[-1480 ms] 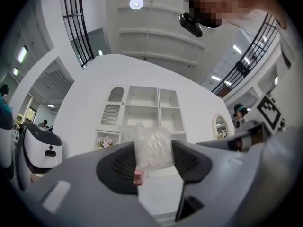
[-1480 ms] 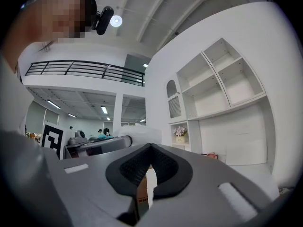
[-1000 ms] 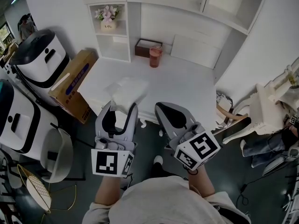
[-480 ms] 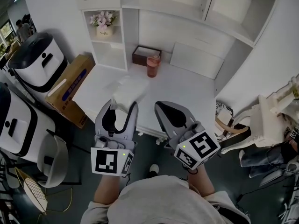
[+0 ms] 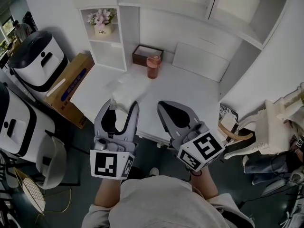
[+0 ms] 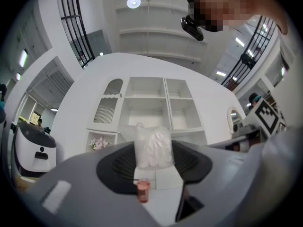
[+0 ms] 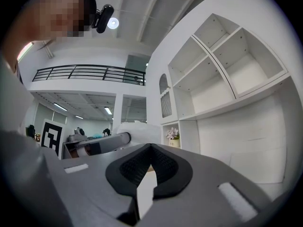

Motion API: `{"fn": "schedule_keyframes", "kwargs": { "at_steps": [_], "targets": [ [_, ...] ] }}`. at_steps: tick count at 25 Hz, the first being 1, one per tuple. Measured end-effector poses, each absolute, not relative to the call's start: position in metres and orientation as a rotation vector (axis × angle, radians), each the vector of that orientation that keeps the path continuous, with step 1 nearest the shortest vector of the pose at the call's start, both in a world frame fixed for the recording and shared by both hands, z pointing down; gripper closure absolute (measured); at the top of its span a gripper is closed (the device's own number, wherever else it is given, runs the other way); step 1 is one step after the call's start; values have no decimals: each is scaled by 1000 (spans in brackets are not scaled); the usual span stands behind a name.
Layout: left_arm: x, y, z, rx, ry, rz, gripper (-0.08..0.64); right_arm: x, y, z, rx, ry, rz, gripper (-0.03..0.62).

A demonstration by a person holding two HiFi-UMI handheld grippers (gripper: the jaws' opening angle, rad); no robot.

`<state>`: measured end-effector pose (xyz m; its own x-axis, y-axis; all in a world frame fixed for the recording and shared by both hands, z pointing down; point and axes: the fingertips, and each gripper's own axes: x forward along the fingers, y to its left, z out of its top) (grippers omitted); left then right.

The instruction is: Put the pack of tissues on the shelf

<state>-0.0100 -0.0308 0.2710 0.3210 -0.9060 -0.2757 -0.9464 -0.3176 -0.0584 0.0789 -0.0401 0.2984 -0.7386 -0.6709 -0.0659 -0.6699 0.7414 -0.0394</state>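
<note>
Your left gripper (image 5: 122,104) grips the pack of tissues (image 5: 127,88) over the desk (image 5: 190,96) edge. Your right gripper (image 5: 164,106) is pinched closed; bare desktop lies at one o'clock.

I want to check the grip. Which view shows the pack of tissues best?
The left gripper view: the pack of tissues sits centred, clamped in the left gripper. The head view shows it washed out against the white desk; the right gripper view only an edge.
</note>
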Motion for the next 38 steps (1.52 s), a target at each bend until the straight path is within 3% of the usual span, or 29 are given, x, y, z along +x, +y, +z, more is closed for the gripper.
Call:
{"fn": "schedule_keyframes", "kwargs": {
  "at_steps": [38],
  "targets": [
    [-76,-200,270,-2637,1365,283,353,5,-186,299,-1497,2696,-68,591]
  ]
}}
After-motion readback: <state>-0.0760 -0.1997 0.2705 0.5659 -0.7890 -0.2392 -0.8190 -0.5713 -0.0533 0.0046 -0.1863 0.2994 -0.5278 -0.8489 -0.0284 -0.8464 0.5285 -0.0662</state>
